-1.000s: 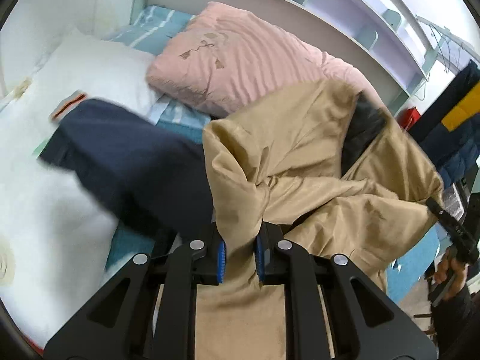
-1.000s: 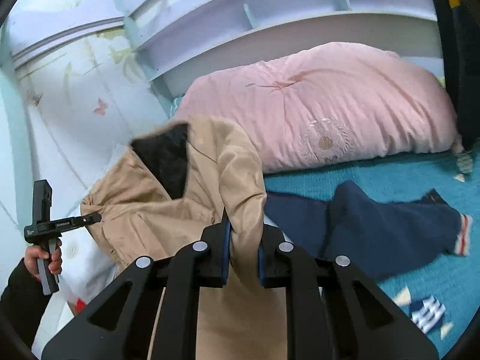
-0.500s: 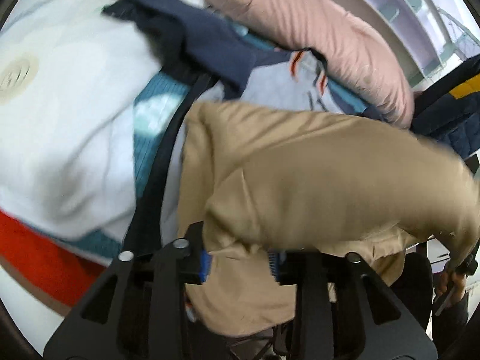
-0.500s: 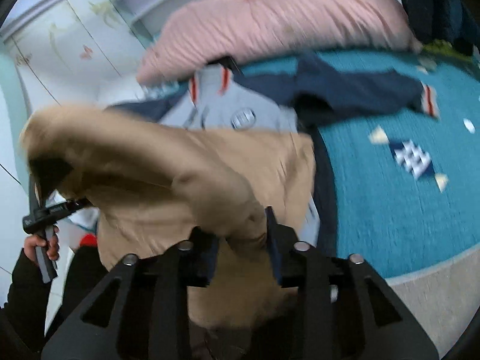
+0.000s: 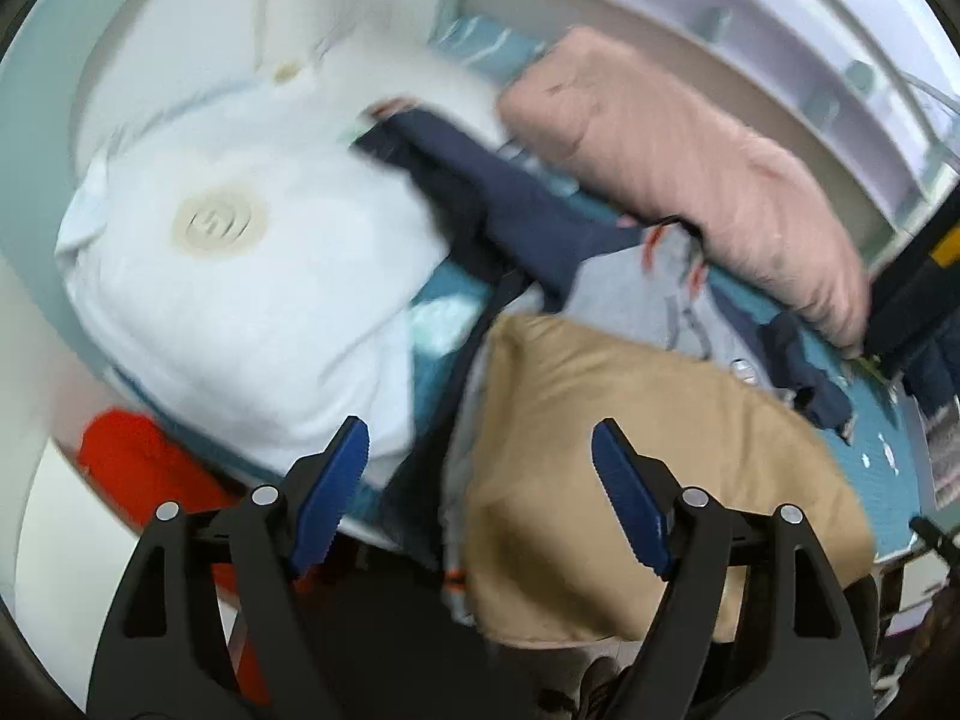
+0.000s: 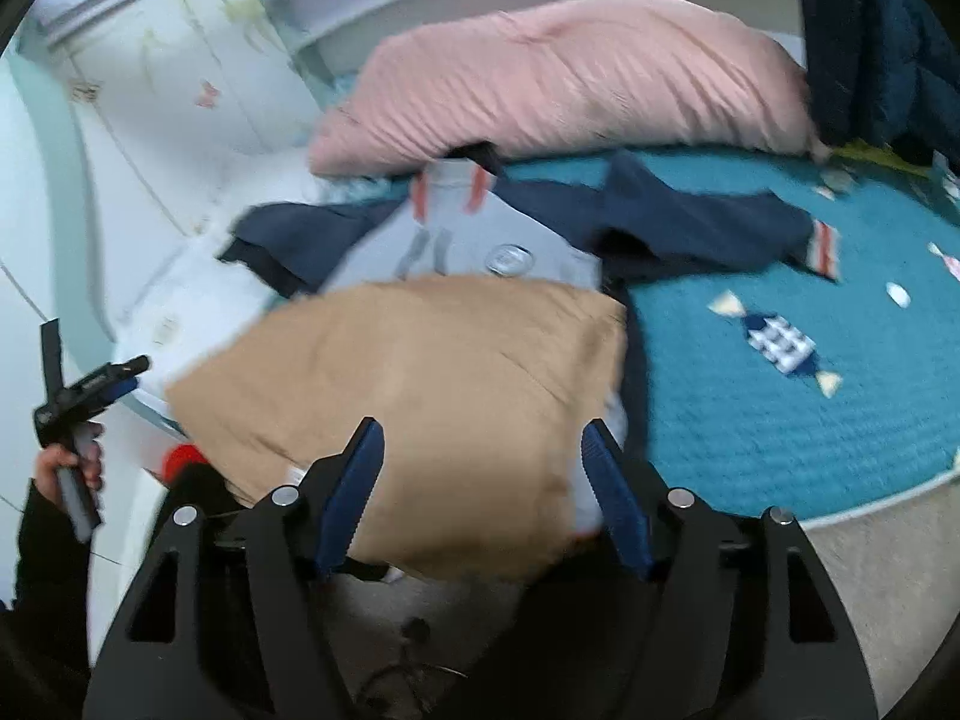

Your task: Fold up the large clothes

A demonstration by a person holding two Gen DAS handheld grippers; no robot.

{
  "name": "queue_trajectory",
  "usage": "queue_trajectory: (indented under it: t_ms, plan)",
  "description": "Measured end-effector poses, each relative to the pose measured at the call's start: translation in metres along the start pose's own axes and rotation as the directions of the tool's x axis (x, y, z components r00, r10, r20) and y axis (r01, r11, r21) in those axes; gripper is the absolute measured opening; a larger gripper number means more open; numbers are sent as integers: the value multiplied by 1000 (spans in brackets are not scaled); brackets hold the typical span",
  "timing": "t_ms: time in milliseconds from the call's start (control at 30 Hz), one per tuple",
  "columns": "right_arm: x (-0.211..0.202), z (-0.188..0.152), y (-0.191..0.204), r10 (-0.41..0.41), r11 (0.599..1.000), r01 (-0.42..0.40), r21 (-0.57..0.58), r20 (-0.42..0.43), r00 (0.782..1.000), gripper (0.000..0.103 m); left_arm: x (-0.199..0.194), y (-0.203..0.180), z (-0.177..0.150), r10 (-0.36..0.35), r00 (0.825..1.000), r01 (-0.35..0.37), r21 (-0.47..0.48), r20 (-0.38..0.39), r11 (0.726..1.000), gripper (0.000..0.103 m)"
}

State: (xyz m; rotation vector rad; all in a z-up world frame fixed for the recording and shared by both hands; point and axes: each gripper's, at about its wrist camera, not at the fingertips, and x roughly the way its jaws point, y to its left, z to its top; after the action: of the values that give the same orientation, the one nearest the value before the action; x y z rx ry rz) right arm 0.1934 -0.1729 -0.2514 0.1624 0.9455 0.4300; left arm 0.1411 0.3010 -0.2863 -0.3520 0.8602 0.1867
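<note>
Where half a second ago both our grippers were clamped on the tan jacket [image 6: 420, 396], we now hold nothing: the left gripper [image 5: 480, 486] has its blue pads spread wide, and the right gripper [image 6: 480, 486] is spread just as wide. We see the tan jacket lying as a folded block at the near edge of the bed [image 6: 750, 420], its near end hanging over that edge. It rests on top of a grey and navy jacket [image 6: 492, 240] spread across the teal cover, whereas a second ago it was bunched up in the air. Behind both garments lies the pink quilt [image 6: 570, 72]. To our left sits a white pillow [image 5: 240, 276]. Both views are blurred.
</note>
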Motion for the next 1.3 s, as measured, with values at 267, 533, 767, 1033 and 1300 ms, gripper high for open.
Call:
queue_trajectory:
  t_ms: [267, 533, 767, 1033, 1300]
  plan:
    - [134, 0, 15, 2, 999, 9, 37, -289, 957, 12, 96, -59, -46, -24, 963, 60, 127, -269, 990, 85]
    - [195, -23, -25, -66, 986, 127, 107, -450, 891, 0, 82, -7, -60, -181, 955, 160, -104, -235, 982, 86]
    - [200, -23, -25, -52, 981, 131, 144, -454, 890, 0, 105, 36, -69, -139, 939, 70, -221, -315, 973, 87]
    - [185, -17, -6, -83, 981, 153, 118, -459, 885, 7, 138, 48, -105, -254, 881, 95, -379, -398, 921, 87]
    - [174, 12, 58, 33, 997, -5, 75, -375, 926, 8, 144, 46, -103, -278, 879, 114, -394, -387, 912, 67]
